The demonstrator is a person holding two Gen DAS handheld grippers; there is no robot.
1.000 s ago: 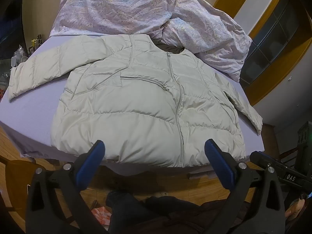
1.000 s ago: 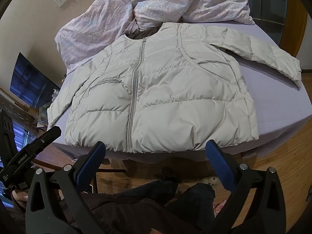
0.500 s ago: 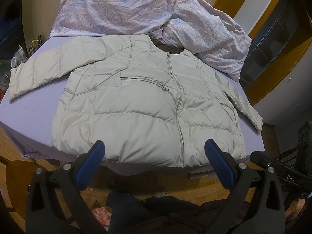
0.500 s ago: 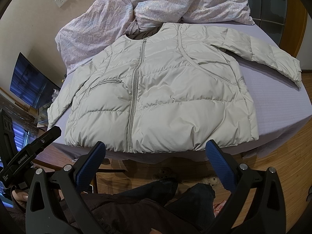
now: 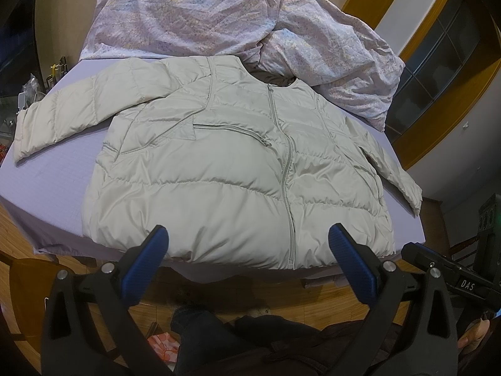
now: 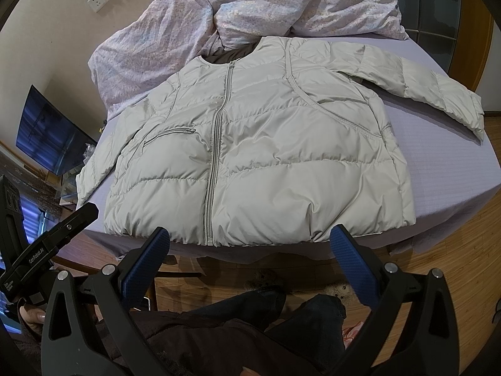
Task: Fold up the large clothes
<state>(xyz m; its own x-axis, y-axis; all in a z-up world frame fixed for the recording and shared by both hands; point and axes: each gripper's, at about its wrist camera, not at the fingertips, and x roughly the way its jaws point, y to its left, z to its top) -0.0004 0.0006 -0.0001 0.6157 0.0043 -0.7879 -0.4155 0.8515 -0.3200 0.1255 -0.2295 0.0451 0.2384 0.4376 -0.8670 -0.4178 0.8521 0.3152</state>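
Puffer jacket point(image 5: 238, 169) spread flat, zipped, on the bed point(image 5: 53, 185) — unfolded.
Soft, light, slippery quilting; best pinched at a cuff or hem corner — left claw point(image 5: 247, 244) and right claw point(image 6: 249, 244) both hover apart, empty, near the hem.

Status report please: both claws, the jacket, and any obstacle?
Left claw open, empty, short of the hem. Right claw open, empty. Puffer jacket flat, zipped, unfolded, sleeves spread. Floral quilt bunched at collar.
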